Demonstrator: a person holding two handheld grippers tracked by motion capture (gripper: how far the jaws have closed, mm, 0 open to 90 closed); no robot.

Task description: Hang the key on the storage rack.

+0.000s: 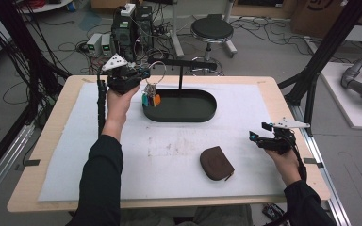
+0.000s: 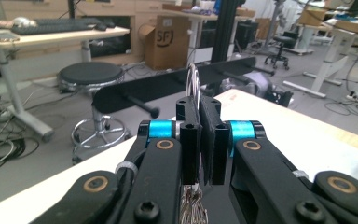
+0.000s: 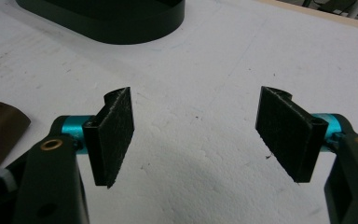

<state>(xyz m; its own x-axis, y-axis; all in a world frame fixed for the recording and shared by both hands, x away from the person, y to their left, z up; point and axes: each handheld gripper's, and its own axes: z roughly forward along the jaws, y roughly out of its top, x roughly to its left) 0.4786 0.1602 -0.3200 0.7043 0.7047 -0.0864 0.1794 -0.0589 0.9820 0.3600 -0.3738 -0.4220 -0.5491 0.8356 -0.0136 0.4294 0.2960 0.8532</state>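
Note:
My left gripper (image 1: 146,73) is raised at the left end of a black oval base (image 1: 188,114) and is shut on a silver key ring (image 1: 156,68). A bunch of keys with green and orange tags (image 1: 150,98) hangs from it. In the left gripper view the ring (image 2: 193,81) stands up between the closed pads of my left gripper (image 2: 200,140), and the keys (image 2: 193,210) dangle below. A black bar with pegs (image 2: 168,84) crosses just behind the ring. My right gripper (image 1: 257,135) rests low at the table's right side, and my right gripper (image 3: 200,135) holds nothing between its open pads.
A brown pouch (image 1: 216,163) lies on the white mat (image 1: 169,155), left of my right gripper. The bar (image 1: 184,62) stands on a post rising from the base. A stool (image 1: 211,30), cables and electronics sit on the floor beyond the table's far edge.

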